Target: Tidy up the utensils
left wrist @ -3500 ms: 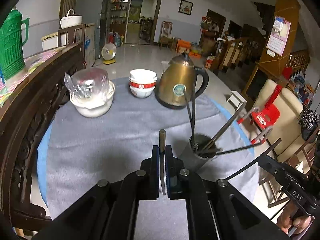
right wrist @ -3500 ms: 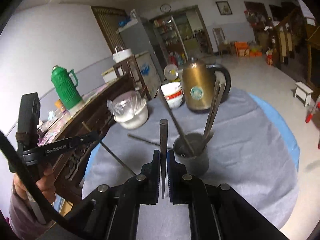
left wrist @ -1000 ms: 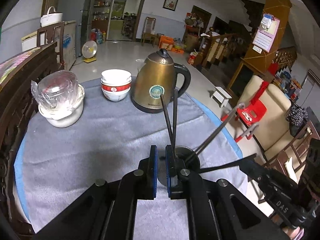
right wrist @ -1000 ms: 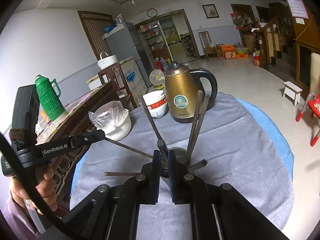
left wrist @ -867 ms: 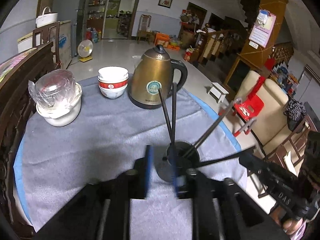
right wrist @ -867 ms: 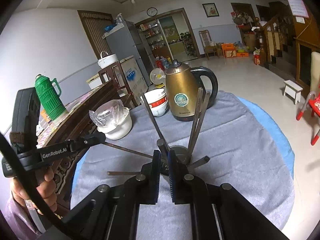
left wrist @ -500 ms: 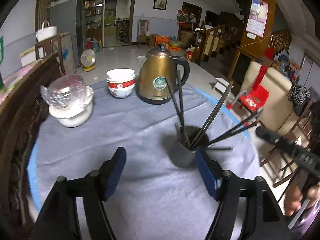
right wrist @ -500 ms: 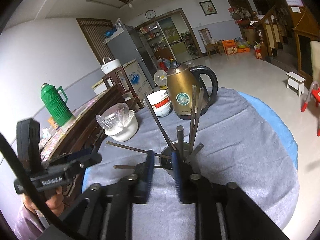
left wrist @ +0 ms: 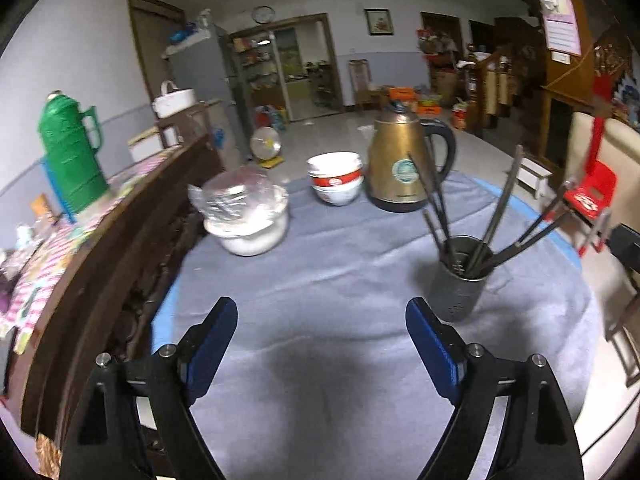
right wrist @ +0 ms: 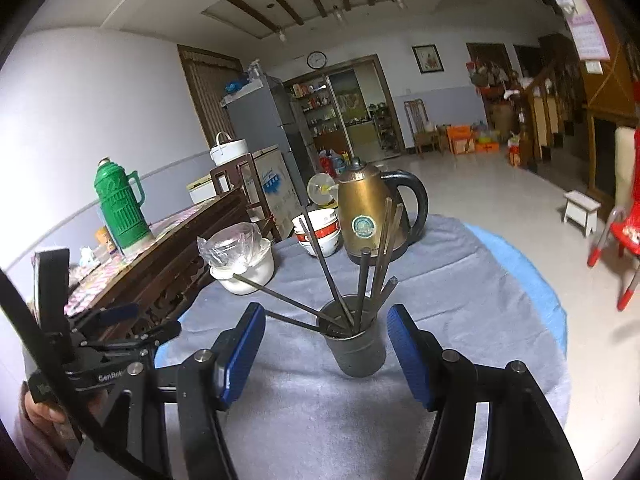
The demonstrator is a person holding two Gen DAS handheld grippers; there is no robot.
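A dark metal utensil cup (left wrist: pixel 460 278) stands on the grey cloth with several dark utensil handles (left wrist: pixel 498 216) fanned out of it. In the right wrist view the cup (right wrist: pixel 356 344) sits straight ahead between the blue pads, handles (right wrist: pixel 362 280) sticking up. My left gripper (left wrist: pixel 320 332) is open and empty, pulled back to the left of the cup. My right gripper (right wrist: pixel 326 340) is open and empty, its jaws wide on either side of the cup without touching it. The left gripper also shows at the left edge of the right wrist view (right wrist: pixel 120 332).
A gold kettle (left wrist: pixel 400 168), stacked white and red bowls (left wrist: pixel 336 178) and a plastic-covered white bowl (left wrist: pixel 246 216) stand at the back of the round table (left wrist: pixel 320 264). A dark wooden sideboard (left wrist: pixel 120 232) with a green thermos (left wrist: pixel 70 148) borders the left.
Both grippers held a utensil handle over the cup, then opened and let go. The utensils now stand in the cup. Both grippers have drawn back, the left one further to the left.
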